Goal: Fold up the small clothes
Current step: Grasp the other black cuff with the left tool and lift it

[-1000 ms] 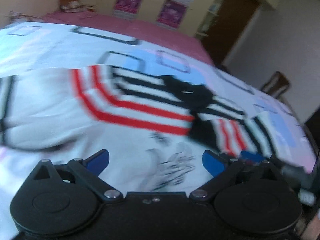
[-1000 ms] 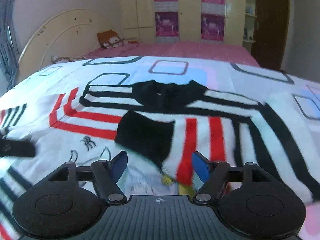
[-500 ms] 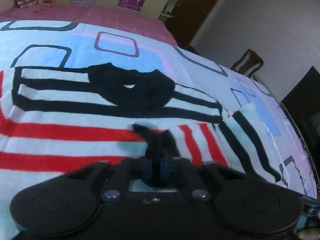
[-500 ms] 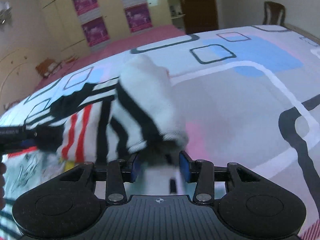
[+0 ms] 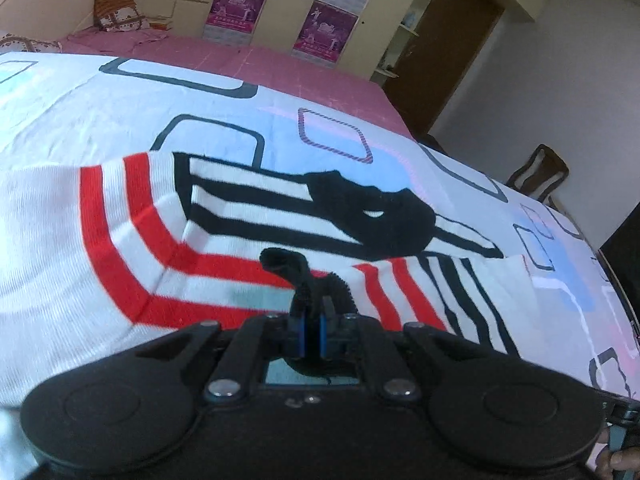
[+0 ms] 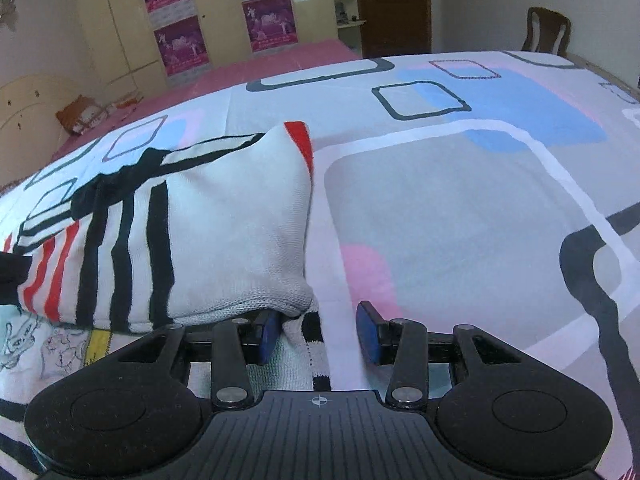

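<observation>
White knit sweater with red and black stripes (image 5: 120, 240) cut off at left edge, blurred there; black cuff (image 5: 316, 292) partly hidden between clamped pads. Sweater hem hidden under right gripper (image 6: 316, 332).

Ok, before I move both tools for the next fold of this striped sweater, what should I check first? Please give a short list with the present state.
1. Left tool shut on the black trim: ok.
2. Right tool holding the sweater: not ok. Its jaws stand apart, the knit edge touches only one side, and the bedsheet shows beside the other.
3. Collar lying flat on the sheet: ok.
4. Bedsheet beside the sweater free of other things: ok in the right wrist view.
5. Folded white part lying flat: cannot tell; it looks puffed.
</observation>
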Motion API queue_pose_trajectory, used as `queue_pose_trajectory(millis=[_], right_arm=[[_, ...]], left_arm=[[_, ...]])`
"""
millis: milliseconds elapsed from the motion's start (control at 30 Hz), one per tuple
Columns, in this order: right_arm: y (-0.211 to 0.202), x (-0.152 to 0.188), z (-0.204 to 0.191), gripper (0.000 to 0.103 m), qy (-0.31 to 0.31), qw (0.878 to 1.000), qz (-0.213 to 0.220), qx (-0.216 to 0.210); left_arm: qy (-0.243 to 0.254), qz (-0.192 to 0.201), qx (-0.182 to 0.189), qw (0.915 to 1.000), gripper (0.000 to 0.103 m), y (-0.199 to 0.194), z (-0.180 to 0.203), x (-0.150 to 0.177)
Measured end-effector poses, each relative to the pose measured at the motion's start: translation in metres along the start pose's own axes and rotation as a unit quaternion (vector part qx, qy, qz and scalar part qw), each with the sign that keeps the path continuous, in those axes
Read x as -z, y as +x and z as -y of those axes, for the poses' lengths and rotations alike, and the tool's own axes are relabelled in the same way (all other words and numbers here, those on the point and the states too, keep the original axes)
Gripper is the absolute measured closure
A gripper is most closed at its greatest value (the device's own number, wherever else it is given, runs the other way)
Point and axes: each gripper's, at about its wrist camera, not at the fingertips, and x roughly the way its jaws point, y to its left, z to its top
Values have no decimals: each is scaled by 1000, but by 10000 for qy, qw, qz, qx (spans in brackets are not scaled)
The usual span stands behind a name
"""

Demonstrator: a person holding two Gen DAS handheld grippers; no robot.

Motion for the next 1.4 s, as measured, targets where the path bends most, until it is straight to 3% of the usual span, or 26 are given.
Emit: queue_pose_trajectory(millis=[133,200,267,300,333,367,433,467,533,633,733,833,967,1100,1233,1300,1333,1400], right_arm=[[-18,-1,1,61,-78,9998,80,-188],[-39,-2,-3,61,-185,9974,418,-558],[-48,-5,-11,64,-359,9949,589,-737],[-46,-8,-16,90,-409,9942,584,-803],[-40,-12,-22,101,-394,9946,483,-835],[-32,-15,-27,101,-343,9953,398,-812],[-17,-19,-41,101,-292,9941,296,-1001],[-10,-20,-51,101,-376,9931,216,-1086],[1,-17,-68,101,-622,9912,89,-1162],[10,-11,-66,101,-855,9922,34,-904],[13,-16,-28,101,-289,9980,-42,-559],[17,-22,-19,101,-299,9974,-97,-652],[37,-43,-40,101,-599,9956,68,-720],[80,-93,-27,101,-541,9978,218,-319],[132,-140,1,101,-255,9993,-165,-237],[137,-146,5,101,-281,9992,-198,-228],[134,-146,6,101,-331,9991,-208,-185],[117,-140,7,101,-327,9992,-66,-240]], left_arm=[[19,-63,10,10000,94,4,-3,2],[167,80,-249,9995,78,-5,-4,3],[432,488,-637,9958,71,-26,0,6],[532,548,-622,9951,71,-30,4,6],[658,559,-575,9946,71,-31,14,5],[935,535,-444,9932,71,-28,31,6],[1520,488,-255,9868,59,-16,66,10],[1753,423,-184,9834,44,-7,84,13],[2002,396,-80,9789,33,8,106,20],[1957,137,-284,9802,43,25,100,24],[1666,88,-632,9840,43,19,59,22],[1346,95,-518,9895,45,13,39,16],[1512,58,-343,9879,44,24,58,3],[1627,-43,-395,9859,44,53,69,-12],[1677,-132,-430,9848,37,70,69,-15],[1605,-136,-416,9861,39,67,67,-16],[1555,-89,-431,9868,44,62,67,-17],[1343,155,-242,9905,44,49,71,-17]])
